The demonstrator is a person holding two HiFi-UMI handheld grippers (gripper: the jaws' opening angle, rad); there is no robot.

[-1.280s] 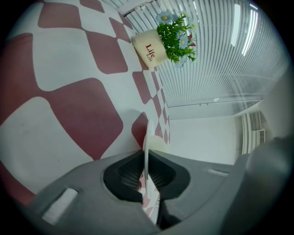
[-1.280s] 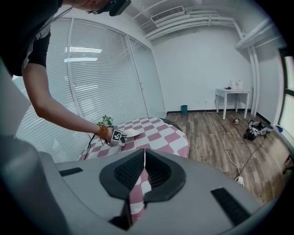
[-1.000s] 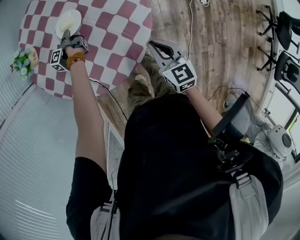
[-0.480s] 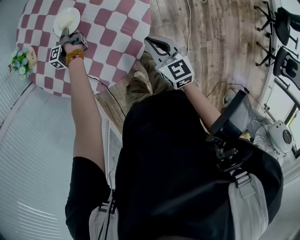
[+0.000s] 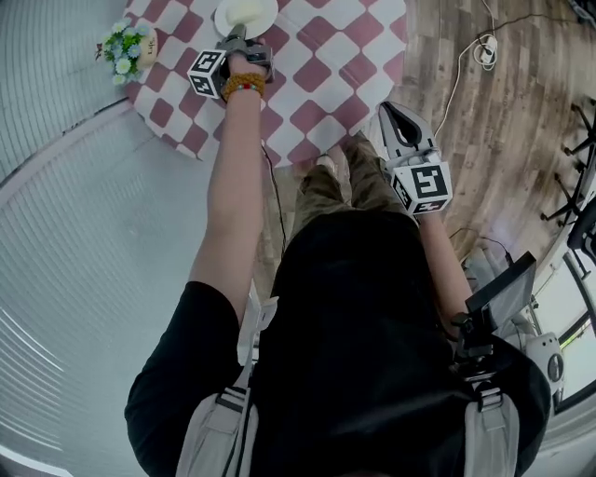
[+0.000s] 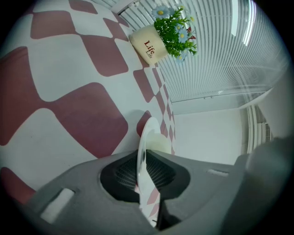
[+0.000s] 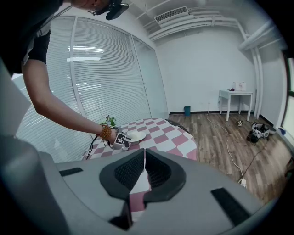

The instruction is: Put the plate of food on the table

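Checkered table [image 5: 326, 70], white plate [image 6: 142, 151], pale food mound [image 6: 159, 142]

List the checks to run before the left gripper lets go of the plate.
1. Grip: left gripper jaws shut on the plate rim. Ok.
2. Position: plate lies over the checkered table, inside its edge. Ok.
3. Contact: plate's underside resting on the tablecloth. Cannot tell.
4. Food: pale mound sits on the plate. Ok.
5. Flower pot: stands apart from the plate. Ok.
6. Right gripper: shut, empty, back by the table's near edge. Ok.
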